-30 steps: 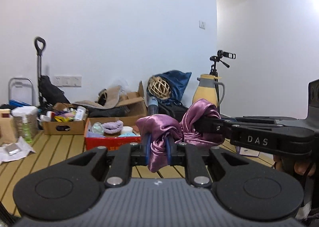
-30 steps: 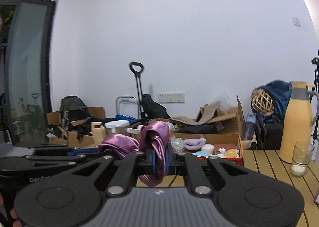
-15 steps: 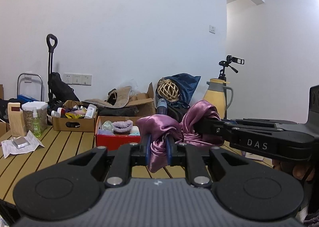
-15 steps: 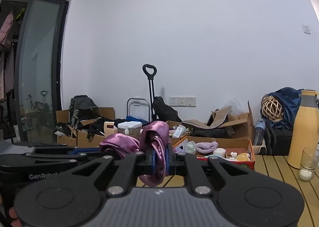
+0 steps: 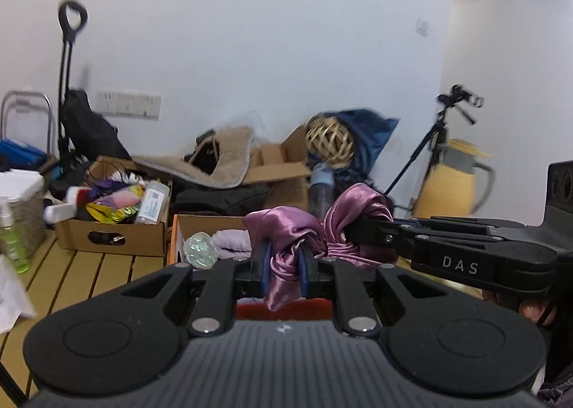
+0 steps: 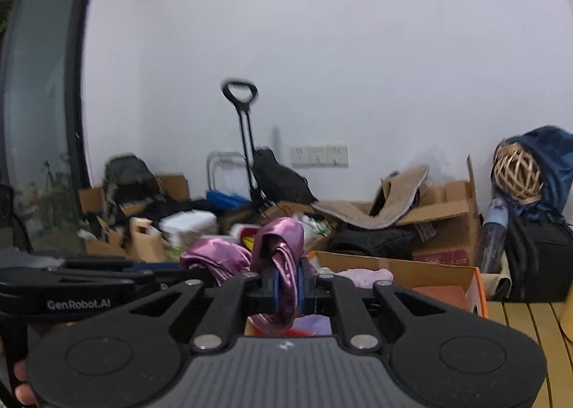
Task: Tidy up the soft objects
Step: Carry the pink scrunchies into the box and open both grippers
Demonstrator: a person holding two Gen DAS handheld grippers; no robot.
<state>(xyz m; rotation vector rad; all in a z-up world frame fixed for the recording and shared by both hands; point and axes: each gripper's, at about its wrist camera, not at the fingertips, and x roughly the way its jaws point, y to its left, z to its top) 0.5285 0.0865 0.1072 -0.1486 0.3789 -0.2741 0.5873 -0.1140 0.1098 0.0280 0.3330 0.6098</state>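
Satin fills both of my grips: the purple satin cloth point(image 5: 286, 229) is pinched between the blue pads of my left gripper point(image 5: 283, 266), jaws nearly closed on a fold with a tail of fabric hanging below them. My right gripper point(image 6: 286, 286) is clamped tight on another bunch of the same cloth point(image 6: 283, 239), and in the left wrist view its black fingers come in from the right and bite the far right lobe. So the cloth hangs in the air, stretched between the two tools, just above the near edge of the orange box point(image 6: 478, 286). Inside that box I can see a lilac fluffy item point(image 5: 229, 239) and a clear crinkled ball point(image 5: 200, 250), both blurred. The box sits on the wooden slat table point(image 5: 93, 272). Left of it stands a brown cardboard box point(image 5: 107, 236) stuffed with packets. Further back lie a tan mat point(image 5: 225, 161) draped over open cartons, a woven rattan ball point(image 5: 331, 141) against a blue bag point(image 5: 372, 128), and a yellow jug point(image 5: 447, 189) on the far right. A black trolley handle point(image 5: 71, 24) rises at far left against the white wall.
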